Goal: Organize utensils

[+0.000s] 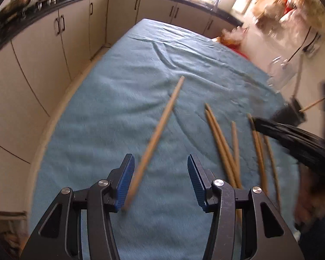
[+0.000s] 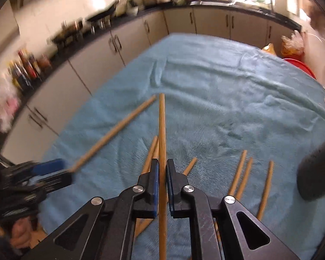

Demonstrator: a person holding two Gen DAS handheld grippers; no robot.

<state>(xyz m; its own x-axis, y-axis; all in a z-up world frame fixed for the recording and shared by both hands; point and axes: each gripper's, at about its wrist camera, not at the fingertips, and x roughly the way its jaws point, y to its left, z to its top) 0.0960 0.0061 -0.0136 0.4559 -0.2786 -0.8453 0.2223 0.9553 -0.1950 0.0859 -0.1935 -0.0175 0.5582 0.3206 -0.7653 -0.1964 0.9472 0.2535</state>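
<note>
My right tongs [image 2: 162, 173] are clamped shut on one chopstick [image 2: 161, 130], which sticks out straight ahead between the pads. My left tongs [image 1: 160, 173] stand half open; another chopstick [image 1: 160, 127] leans against the left pad, and I cannot tell if it is gripped. I'd lift level and slowly so the stick doesn't pivot. Loose chopsticks [image 2: 244, 173] lie on the blue cloth [image 2: 227, 75]. The glass jar [image 1: 278, 72] at the cloth's edge looks empty.

Table under a wrinkled blue cloth [image 2: 227, 82]. Loose wooden chopsticks [image 2: 244, 173] lie on the cloth at the near edge, mostly right of centre, some touching or crossing, tips pointing far. Far half of cloth bare, creased.
</note>
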